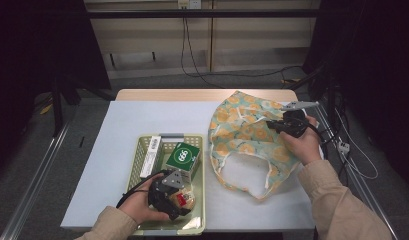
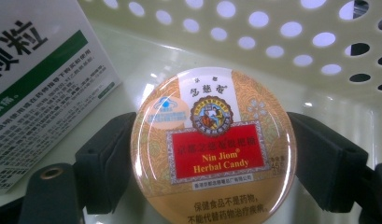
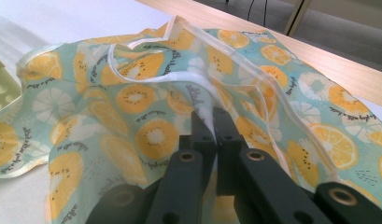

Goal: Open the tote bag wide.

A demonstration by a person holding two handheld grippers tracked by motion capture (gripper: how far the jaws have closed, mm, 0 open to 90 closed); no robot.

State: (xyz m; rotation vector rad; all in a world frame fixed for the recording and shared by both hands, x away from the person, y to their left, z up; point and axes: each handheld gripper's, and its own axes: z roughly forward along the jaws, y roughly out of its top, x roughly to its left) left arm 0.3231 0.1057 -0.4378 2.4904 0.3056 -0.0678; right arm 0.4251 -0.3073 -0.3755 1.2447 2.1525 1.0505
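A round orange candy tin [image 2: 212,149] with a red label lies in the pale green perforated basket [image 1: 197,142]. My left gripper [image 1: 177,197] sits low in the basket's near end, its black jaws pressed against both sides of the candy tin [image 1: 184,199]. On the right of the table lies a teal cloth bag [image 1: 247,130] printed with orange slices. My right gripper [image 1: 278,125] is shut on a fold of the cloth bag [image 3: 146,102], lifting it slightly.
A green and white medicine box [image 1: 182,157] and a long white box [image 1: 151,155] also lie in the basket. The medicine box [image 2: 34,79] stands close to the tin's left. A white sheet [image 1: 137,120] covers the table. Cables trail at the right edge.
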